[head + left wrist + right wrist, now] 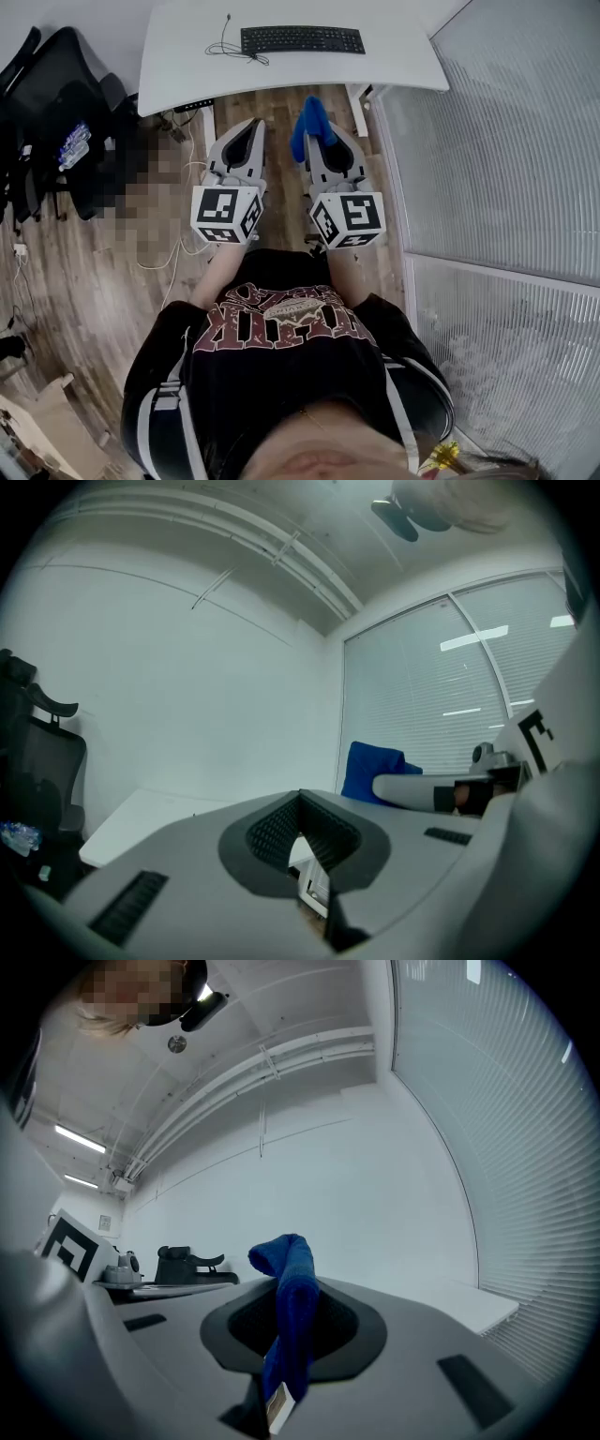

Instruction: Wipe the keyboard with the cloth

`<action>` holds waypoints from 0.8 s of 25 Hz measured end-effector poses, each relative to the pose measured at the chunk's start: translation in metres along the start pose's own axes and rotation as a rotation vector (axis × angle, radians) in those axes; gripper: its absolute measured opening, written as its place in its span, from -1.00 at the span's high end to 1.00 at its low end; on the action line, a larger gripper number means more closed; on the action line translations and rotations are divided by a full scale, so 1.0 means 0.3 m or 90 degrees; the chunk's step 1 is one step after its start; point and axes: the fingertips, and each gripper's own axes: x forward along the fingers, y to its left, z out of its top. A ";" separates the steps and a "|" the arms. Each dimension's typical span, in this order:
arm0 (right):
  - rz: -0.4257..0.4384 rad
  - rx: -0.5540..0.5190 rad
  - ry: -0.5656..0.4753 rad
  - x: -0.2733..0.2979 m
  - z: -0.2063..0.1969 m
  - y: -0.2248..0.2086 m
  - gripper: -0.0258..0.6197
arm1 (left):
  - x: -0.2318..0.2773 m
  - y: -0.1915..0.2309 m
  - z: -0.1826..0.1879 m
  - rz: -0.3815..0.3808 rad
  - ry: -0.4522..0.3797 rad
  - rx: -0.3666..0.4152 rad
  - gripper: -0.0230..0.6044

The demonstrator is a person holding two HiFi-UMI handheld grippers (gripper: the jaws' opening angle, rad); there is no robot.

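No brand or key lettering could be read on the black keyboard [302, 39]. It was laid lengthwise near the far edge of the white desk [187, 56], with a thin black cable [228, 47] coiled at its left end. The marker cubes bore only black-and-white square patterns. The print on the person's dark T-shirt [281, 323] could not be deciphered from the head view. A small label [278, 1408] was seen at the lower end of the blue cloth [291, 1316], its print too small to be read.

The cloth [309, 124] was held pinched between the jaws of the right gripper [323, 133], one end standing up past the tips and the other hanging below. The left gripper [253, 127] was seen with its jaws brought together at the tips and nothing between them [300, 803].

Both grippers were held side by side over the wooden floor [281, 101], short of the desk's near edge and well apart from the keyboard. Bare desktop was left in front of the keyboard and widely to its left. The desk's right edge was set near a glazed partition with blinds [506, 141]. A black office chair [56, 94] was placed off the left side of the desk.
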 end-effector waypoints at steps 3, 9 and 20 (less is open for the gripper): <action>-0.013 -0.003 0.002 0.084 0.009 -0.013 0.72 | 0.070 0.061 0.018 -0.011 0.002 -0.003 0.83; -0.036 -0.003 0.005 0.220 0.013 -0.025 0.72 | 0.171 0.156 0.030 -0.035 0.012 -0.008 0.83; -0.055 -0.003 0.020 0.379 -0.030 0.018 0.72 | 0.255 0.285 0.028 -0.070 0.025 -0.013 0.83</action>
